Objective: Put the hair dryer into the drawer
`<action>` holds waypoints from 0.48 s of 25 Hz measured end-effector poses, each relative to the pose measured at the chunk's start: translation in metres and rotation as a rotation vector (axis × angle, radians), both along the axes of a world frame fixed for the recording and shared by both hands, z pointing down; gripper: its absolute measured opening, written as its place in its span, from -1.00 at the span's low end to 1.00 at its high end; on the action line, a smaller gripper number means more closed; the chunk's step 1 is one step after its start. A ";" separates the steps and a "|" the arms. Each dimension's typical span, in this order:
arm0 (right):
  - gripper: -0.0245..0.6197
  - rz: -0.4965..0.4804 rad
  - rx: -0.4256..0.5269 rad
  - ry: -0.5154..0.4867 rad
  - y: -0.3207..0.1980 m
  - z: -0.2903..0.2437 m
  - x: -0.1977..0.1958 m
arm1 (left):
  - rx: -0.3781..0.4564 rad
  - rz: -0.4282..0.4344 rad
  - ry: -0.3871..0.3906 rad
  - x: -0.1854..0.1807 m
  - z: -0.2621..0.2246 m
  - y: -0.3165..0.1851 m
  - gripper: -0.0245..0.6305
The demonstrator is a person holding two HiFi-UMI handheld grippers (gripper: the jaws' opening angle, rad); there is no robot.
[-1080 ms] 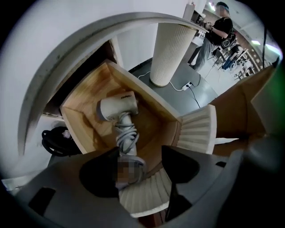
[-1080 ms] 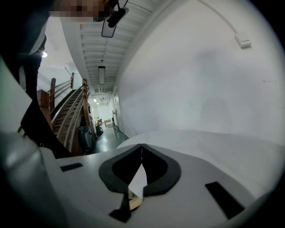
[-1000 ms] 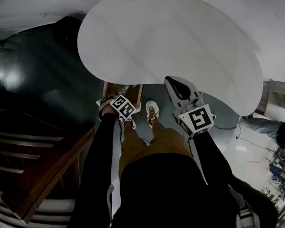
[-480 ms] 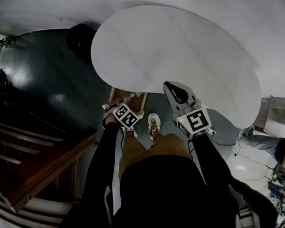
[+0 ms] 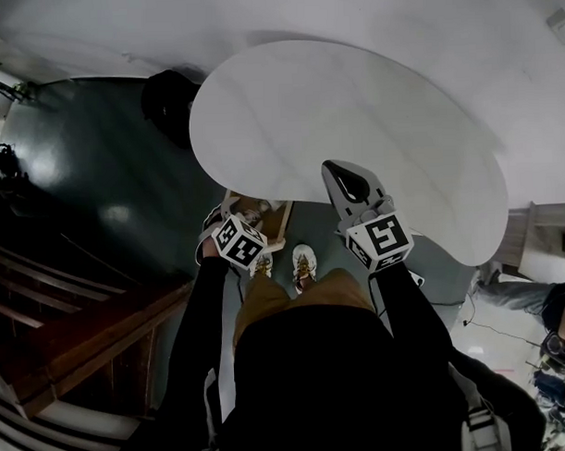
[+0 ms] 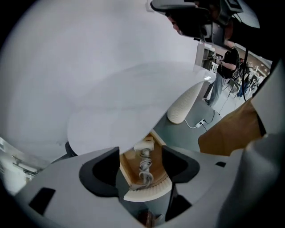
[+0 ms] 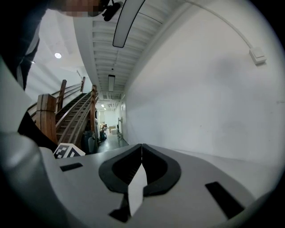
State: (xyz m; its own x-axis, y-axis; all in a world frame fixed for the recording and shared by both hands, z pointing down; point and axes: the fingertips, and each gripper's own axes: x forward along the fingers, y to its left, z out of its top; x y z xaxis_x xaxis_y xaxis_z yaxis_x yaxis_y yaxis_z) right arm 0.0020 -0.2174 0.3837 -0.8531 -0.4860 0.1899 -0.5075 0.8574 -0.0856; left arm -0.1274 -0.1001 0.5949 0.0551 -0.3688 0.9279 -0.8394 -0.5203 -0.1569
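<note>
My left gripper (image 6: 141, 165) has backed off, jaws apart and empty. The dryer (image 6: 144, 146) lies in the open drawer (image 6: 128, 161). My right gripper (image 7: 141, 155) is closed on nothing.

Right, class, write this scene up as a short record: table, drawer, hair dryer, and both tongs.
table: white, rounded top
drawer: wooden, open under the table's near edge
hair dryer: white, lying inside the drawer
cord: coiled in the drawer next to the hair dryer
left tongs: open, above the drawer, holding nothing
right tongs: shut, empty, over the table's edge
</note>
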 end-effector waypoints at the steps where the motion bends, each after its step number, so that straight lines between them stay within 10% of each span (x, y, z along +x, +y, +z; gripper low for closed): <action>1: -0.84 0.007 0.005 -0.006 -0.002 -0.004 0.000 | 0.021 0.002 0.007 0.001 -0.009 -0.006 0.02; 12: -0.84 0.101 0.068 -0.032 -0.014 -0.042 -0.021 | 0.295 0.099 0.036 -0.013 -0.110 -0.064 0.02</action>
